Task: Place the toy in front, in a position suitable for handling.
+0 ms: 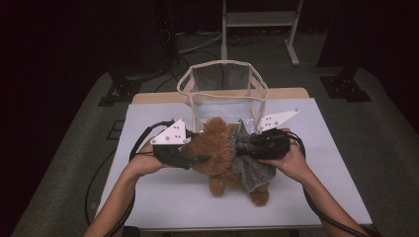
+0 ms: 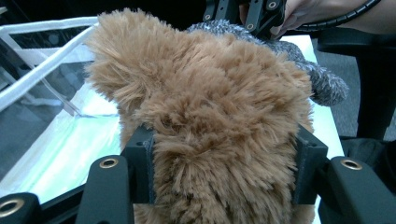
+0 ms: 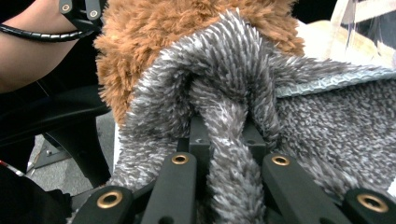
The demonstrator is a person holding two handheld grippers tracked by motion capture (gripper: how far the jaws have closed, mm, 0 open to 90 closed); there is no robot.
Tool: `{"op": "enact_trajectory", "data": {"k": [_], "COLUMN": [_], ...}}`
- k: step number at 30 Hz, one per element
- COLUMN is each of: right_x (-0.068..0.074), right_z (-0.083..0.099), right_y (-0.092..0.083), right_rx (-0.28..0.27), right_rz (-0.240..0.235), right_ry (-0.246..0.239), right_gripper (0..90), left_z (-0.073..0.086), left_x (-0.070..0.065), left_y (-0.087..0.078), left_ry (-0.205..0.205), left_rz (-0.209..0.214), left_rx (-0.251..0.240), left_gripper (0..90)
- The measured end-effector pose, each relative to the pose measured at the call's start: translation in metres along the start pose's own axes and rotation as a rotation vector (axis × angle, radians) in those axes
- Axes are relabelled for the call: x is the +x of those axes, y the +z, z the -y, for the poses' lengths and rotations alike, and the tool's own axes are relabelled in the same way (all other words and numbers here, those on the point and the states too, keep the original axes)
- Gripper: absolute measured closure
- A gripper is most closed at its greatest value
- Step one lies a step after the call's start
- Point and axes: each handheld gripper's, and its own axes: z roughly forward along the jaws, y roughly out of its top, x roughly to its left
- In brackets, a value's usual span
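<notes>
- High view: plush dog (image 1: 220, 150) held between both grippers above white table (image 1: 163, 197), just in front of mesh basket (image 1: 223, 91). Left gripper (image 1: 193, 157) clamped on brown fur at dog's left flank; right gripper (image 1: 243, 145) shut on grey garment (image 1: 254, 170) worn by dog. Hind paws hanging close over table; contact w/ top not clear. Basket: soft-sided, cream-trimmed rim, see-through mesh walls, open top, upright.
- Step judged: carry phase, dog gripped at both sides, en route to basket. Next move calls for: raise above rim, shift fwd over opening, lower, then release both grips. Risk: paws or garment snagging on soft rim; rim may fold inward.
- Left gripper view: jaws approx. half apart, pads pressed into thick brown pile on each side of dog's body. Fur long, shaggy, springy; compresses under pads, so grip likely loose-ish. Basket mesh and trim at left. Right gripper at top, w/ hand behind.
- Right gripper view: jaws nearly together, pinching narrow fold of grey garment. Fabric fuzzy, grey-white flecked, knit-like, thin and floppy; fold bunches between pads. Brown fur above fold; left gripper at top left.
</notes>
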Motion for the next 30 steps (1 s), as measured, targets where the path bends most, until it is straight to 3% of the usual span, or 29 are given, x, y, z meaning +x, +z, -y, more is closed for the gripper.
{"op": "enact_trajectory", "data": {"k": [4,5,6,9,13,16,17,19,22,25,30], "right_x": [-0.003,-0.004,-0.006,-0.007,-0.003,0.000,0.005,0.006,0.011,0.009,0.005], "right_z": [0.011,0.012,0.015,0.014,-0.005,-0.016,-0.028,-0.033,-0.054,-0.063,-0.062], "right_y": [-0.008,-0.010,-0.024,-0.035,-0.066,-0.076,-0.084,-0.086,-0.095,-0.099,-0.101], "right_rx": [0.010,0.011,0.011,0.009,-0.007,-0.006,0.002,0.007,0.043,0.050,0.089], "right_rz": [0.012,0.016,0.042,0.067,0.107,0.116,0.125,0.128,0.148,0.155,0.175], "right_ry": [0.013,0.015,0.028,0.024,-0.011,-0.034,-0.062,-0.072,-0.116,-0.123,-0.121], "right_gripper": [79.4,79.4,79.4,79.3,79.2,79.1,79.1,79.0,79.0,79.0,79.0], "left_z": [-0.001,-0.001,-0.004,-0.012,-0.033,-0.043,-0.052,-0.057,-0.071,-0.086,-0.097], "left_x": [-0.001,-0.001,-0.001,0.000,0.002,0.003,0.003,0.003,0.004,0.004,0.003], "left_y": [0.012,0.017,0.024,0.034,0.052,0.060,0.068,0.073,0.087,0.103,0.117], "left_ry": [0.016,0.017,0.015,0.026,0.059,0.073,0.088,0.094,0.117,0.135,0.157], "left_rz": [0.006,0.011,0.015,0.016,0.032,0.038,0.047,0.051,0.065,0.083,0.090], "left_rx": [0.026,0.014,-0.012,-0.026,-0.045,-0.043,-0.037,-0.037,-0.030,-0.036,-0.014], "left_gripper": [39.4,39.4,38.8,38.5,37.5,37.2,37.0,36.8,36.4,36.2,33.2]}}
